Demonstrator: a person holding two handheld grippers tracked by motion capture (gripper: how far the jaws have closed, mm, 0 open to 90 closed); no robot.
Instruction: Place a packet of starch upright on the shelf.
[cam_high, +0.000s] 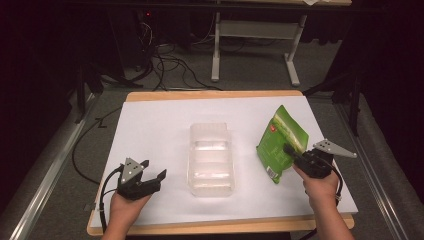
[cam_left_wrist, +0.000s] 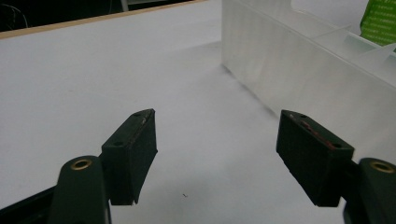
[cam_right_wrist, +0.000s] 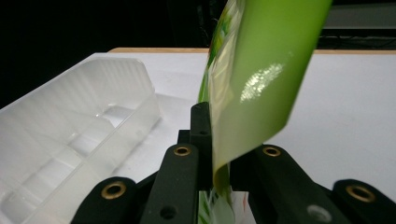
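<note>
A green snack pouch (cam_high: 280, 142) stands tilted at the right of the white table top, its glossy side (cam_right_wrist: 261, 79) rising straight up from between my right jaws. My right gripper (cam_high: 291, 151) is shut on the pouch near its lower edge, the pads pressing its flat sides. A clear plastic tray (cam_high: 211, 158) with inner compartments lies in the middle of the table; its wall (cam_left_wrist: 299, 70) shows at the right of the left gripper view. My left gripper (cam_high: 154, 170) rests near the front left, open, with bare table between its pads (cam_left_wrist: 135, 154).
The table's wooden front edge (cam_high: 225, 227) runs close under both hands. Beyond the far edge stand a white desk frame (cam_high: 255, 45) and loose cables (cam_high: 170, 65) on the floor. The clear tray (cam_right_wrist: 70, 140) lies to the left of the held pouch.
</note>
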